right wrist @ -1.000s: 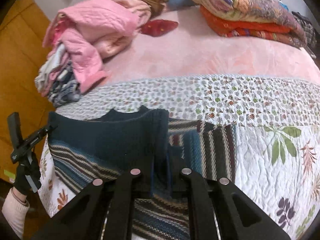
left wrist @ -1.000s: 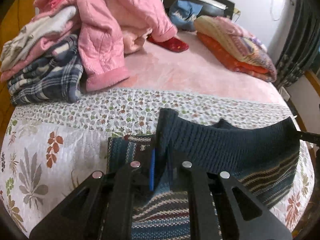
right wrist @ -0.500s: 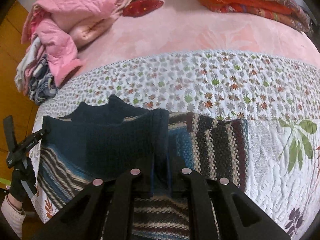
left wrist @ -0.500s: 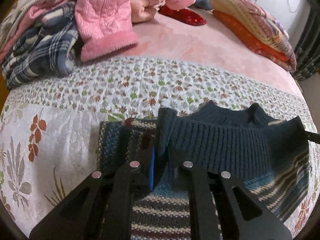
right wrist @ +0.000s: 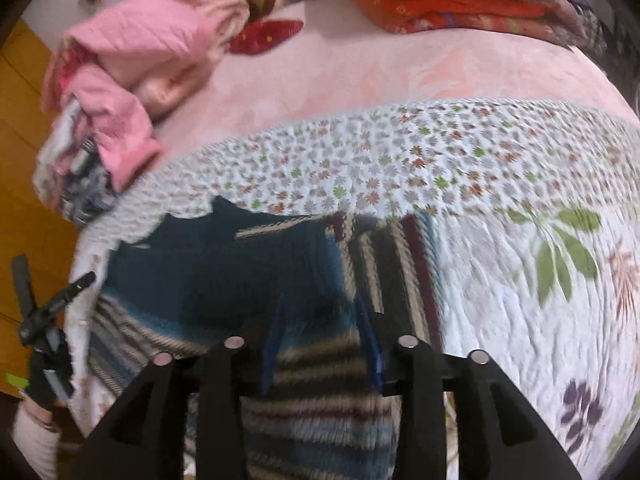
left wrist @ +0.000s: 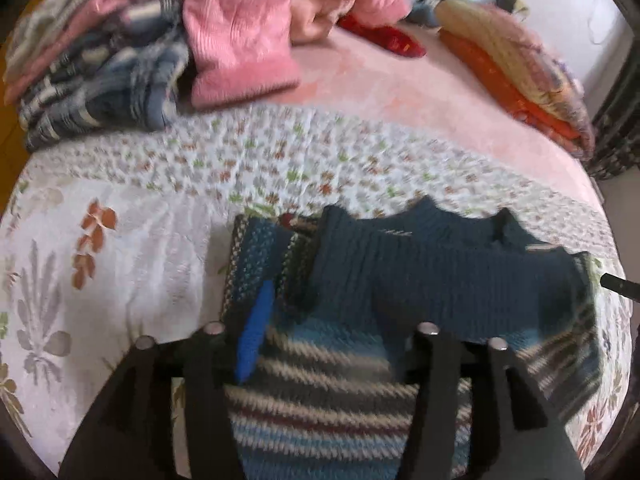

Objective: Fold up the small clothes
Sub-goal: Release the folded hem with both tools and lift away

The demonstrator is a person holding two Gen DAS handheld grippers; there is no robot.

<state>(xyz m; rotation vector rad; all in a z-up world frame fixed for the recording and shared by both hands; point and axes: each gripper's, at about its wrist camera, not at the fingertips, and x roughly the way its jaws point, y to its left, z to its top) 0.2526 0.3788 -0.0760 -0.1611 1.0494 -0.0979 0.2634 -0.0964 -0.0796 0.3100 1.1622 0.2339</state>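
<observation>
Striped knit sweater [left wrist: 420, 292] lies folded on floral quilt [left wrist: 120, 248] at bed's near edge. Left hand-held gripper [left wrist: 320, 344] spread wide above it, released. Right hand-held gripper [right wrist: 320, 344] likewise released, blue pads [right wrist: 370, 344] apart. No readable writing.

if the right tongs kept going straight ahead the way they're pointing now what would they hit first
Most likely the striped sweater lying directly ahead of the open right tongs, with the floral quilt beyond it. Depth is hard to judge in this blurred fisheye view.
</observation>
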